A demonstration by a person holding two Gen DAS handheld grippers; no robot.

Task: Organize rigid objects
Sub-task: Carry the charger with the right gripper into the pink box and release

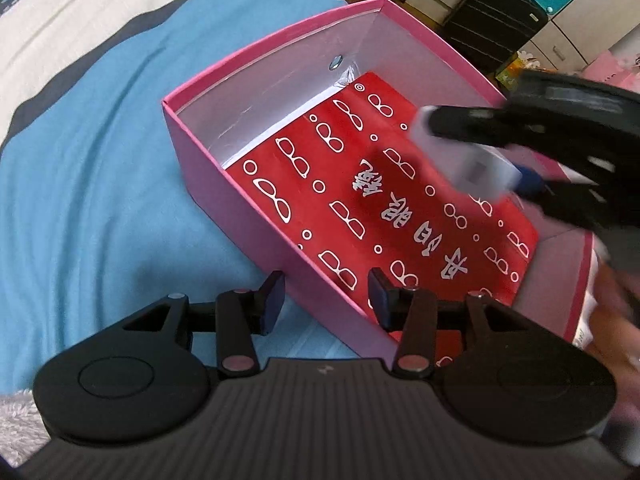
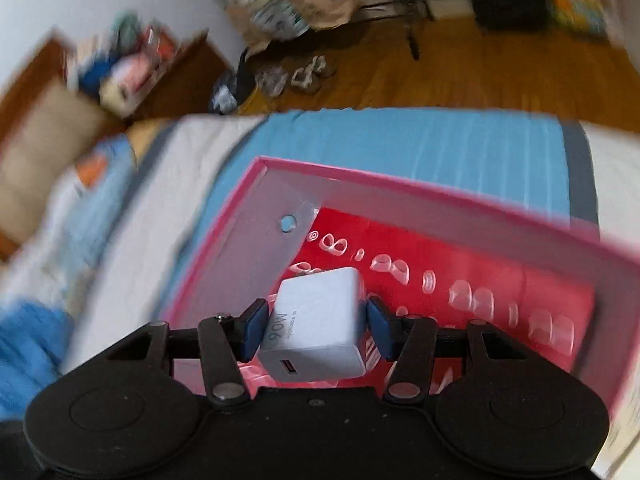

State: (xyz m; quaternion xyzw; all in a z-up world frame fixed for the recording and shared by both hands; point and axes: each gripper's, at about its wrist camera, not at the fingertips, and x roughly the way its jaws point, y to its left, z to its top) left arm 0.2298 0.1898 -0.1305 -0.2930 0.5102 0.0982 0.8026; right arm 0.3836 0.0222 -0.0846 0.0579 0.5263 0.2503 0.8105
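An open pink box point(image 1: 200, 168) lies on the blue bedspread, holding a red glasses-print package point(image 1: 360, 200). My left gripper point(image 1: 326, 304) is open, its fingers straddling the box's near wall without gripping it. My right gripper point(image 2: 316, 328) is shut on a white 90W charger block point(image 2: 316, 320) and holds it above the red package point(image 2: 500, 280) inside the pink box point(image 2: 440, 196). In the left wrist view the right gripper point(image 1: 472, 152) and the blurred charger point(image 1: 468, 156) hover over the box's right side.
The blue and white bedspread point(image 1: 100, 200) surrounds the box. A black suitcase point(image 1: 496, 16) stands on the floor beyond. In the right wrist view there is a wooden floor point(image 2: 480, 76) with bags and clutter past the bed edge.
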